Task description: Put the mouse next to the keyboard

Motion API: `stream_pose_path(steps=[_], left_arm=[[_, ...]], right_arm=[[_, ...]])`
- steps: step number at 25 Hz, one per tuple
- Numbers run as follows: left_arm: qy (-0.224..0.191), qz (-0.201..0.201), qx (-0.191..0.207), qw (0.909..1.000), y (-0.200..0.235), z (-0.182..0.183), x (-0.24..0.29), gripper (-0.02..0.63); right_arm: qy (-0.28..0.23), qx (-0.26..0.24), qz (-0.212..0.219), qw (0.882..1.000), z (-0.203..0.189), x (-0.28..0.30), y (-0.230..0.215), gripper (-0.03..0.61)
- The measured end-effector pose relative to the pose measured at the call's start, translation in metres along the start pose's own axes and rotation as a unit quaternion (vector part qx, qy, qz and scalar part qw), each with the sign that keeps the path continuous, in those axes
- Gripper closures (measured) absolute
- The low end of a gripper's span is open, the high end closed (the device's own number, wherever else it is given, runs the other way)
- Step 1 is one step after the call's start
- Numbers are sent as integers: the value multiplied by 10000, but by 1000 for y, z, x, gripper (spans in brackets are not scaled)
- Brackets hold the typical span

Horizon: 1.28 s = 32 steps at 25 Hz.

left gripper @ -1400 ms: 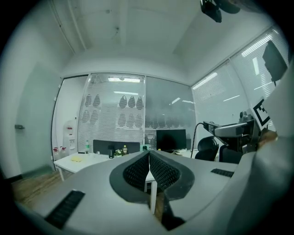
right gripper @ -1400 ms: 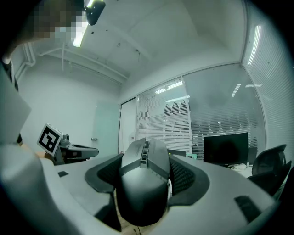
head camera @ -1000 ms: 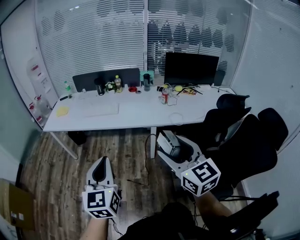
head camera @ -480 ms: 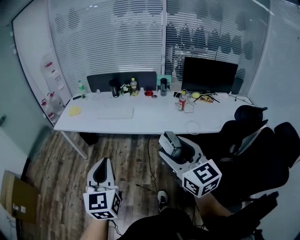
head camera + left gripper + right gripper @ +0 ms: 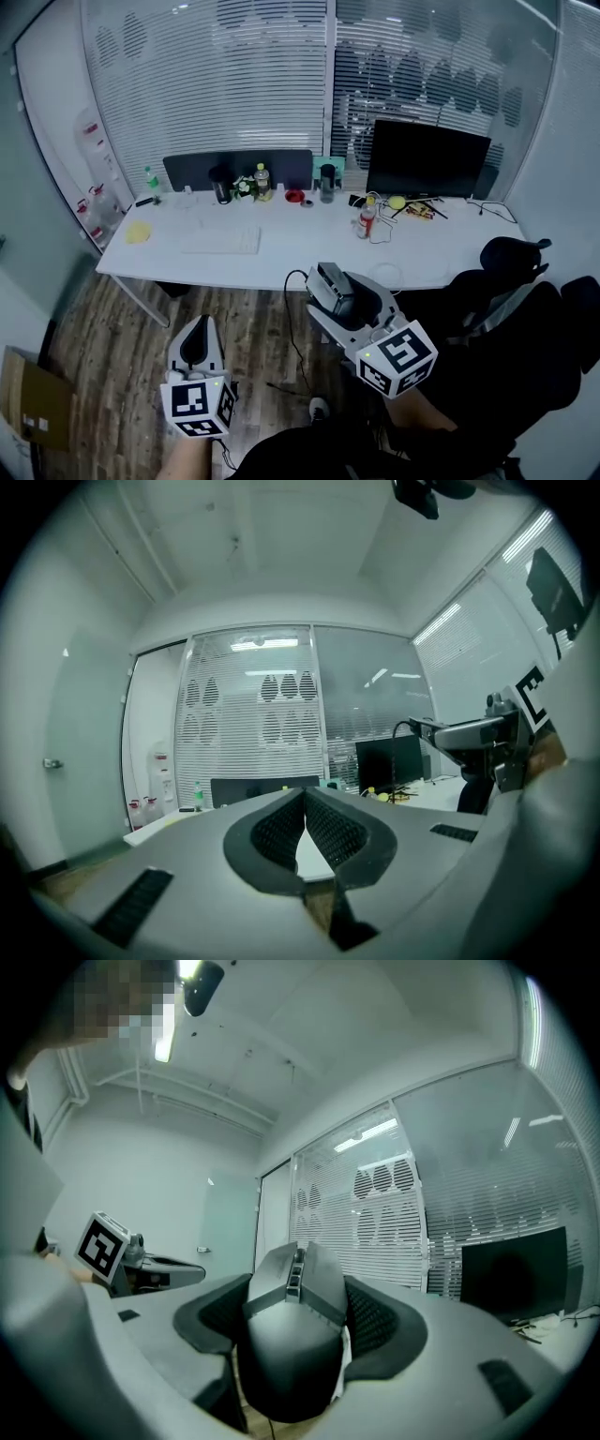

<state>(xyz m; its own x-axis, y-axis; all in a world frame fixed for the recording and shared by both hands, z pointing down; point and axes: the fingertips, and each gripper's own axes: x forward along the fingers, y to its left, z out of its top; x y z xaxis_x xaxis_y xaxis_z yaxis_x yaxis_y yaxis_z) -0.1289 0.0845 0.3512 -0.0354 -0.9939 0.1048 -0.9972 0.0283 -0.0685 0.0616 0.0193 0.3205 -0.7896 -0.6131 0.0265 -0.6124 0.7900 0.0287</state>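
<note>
Right gripper (image 5: 328, 284): held out in the air short of the desk, jaws standing wide and clamped on the flanks of the mouse (image 5: 291, 1330).
Mouse: dark, gripped by its sides, with its scroll wheel facing up and its nose pointing away toward the desk; it is not on any surface yet.
Left gripper (image 5: 304, 829): low at the near left, jaws pressed together with nothing between them.
Way to the target: the keyboard (image 5: 221, 241) lies farther off and to the left of the carried mouse, well apart from it.
Keyboard's long axis: running left to right along the white desk (image 5: 281, 258), parallel to its near edge.
Landing spot: bare desktop shows just right of the keyboard, between it and the red can (image 5: 365, 223) in front of the monitor (image 5: 427, 159).
Nearer hand: the left gripper sits more directly below the keyboard, but the right one has the load.
Judgement: the carry is under way; what remains appears to be a reach forward and left.
</note>
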Motion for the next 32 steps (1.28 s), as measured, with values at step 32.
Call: stream_pose_path(steps=[32], left_arm=[[251, -250, -157, 9992, -12, 16, 209, 584]], right_arm=[[-70, 101, 137, 9998, 6, 117, -142, 278]])
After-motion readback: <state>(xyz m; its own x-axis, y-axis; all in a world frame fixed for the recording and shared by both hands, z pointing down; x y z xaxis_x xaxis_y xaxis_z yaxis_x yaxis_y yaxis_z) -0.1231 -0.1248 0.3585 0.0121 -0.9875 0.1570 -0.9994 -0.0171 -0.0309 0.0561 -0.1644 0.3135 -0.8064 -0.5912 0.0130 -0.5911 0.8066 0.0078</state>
